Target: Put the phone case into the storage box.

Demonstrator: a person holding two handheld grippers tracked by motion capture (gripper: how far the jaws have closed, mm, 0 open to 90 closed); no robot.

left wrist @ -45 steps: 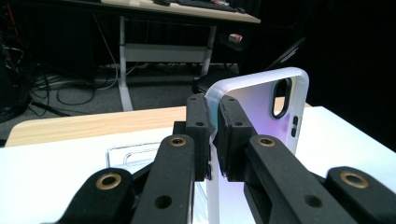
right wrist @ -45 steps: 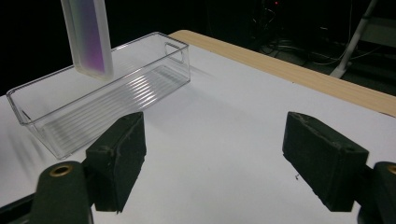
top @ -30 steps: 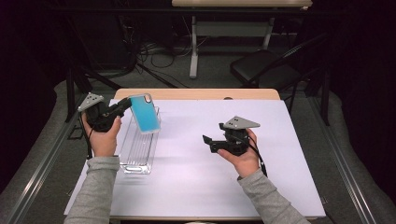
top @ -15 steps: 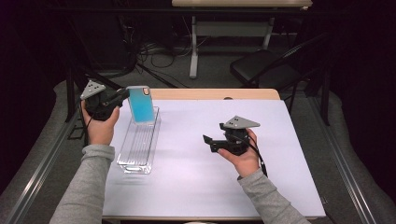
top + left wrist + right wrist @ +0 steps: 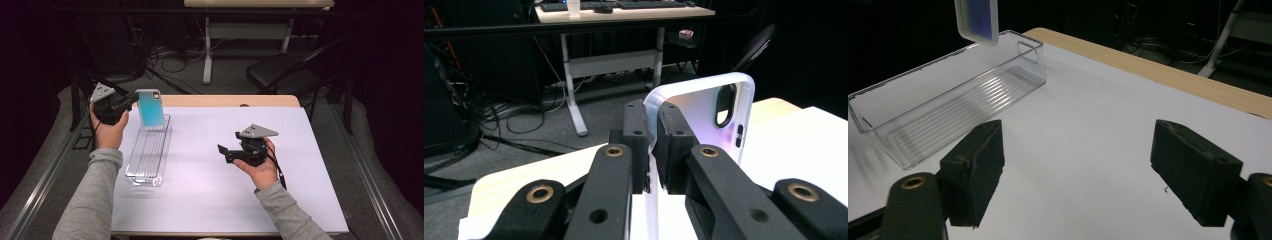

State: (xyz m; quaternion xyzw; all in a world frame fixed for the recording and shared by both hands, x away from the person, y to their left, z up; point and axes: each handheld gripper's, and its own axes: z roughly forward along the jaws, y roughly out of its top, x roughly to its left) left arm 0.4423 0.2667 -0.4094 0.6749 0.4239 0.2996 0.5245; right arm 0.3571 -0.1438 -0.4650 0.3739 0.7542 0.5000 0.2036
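Case: the phone case (image 5: 150,107) is being held upright in the air above the far end of the bin, its blue side facing the high view; in the left gripper view (image 5: 704,107) its pale inner side and camera cut-out are showing.
Left tongs: the left tongs (image 5: 131,99) are clamping the case by its edge, the two pads (image 5: 638,140) pressing on the rim from either side; the left hand (image 5: 109,131) is holding them raised over the worktop's left side.
Bin: the clear bin (image 5: 148,153) is lying lengthwise on the white sheet, directly below the case and not touching it; in the right gripper view (image 5: 948,95) its ribbed floor is showing bare, with the case's lower end (image 5: 978,20) hanging above its far part.
Right tongs: the right tongs (image 5: 223,152) are standing wide with nothing between them, pointing towards the bin; the right hand (image 5: 260,167) is holding them above the sheet, well apart from the bin.
Worktop: the worktop (image 5: 280,101) is carrying the white sheet, its wooden far edge showing bare.
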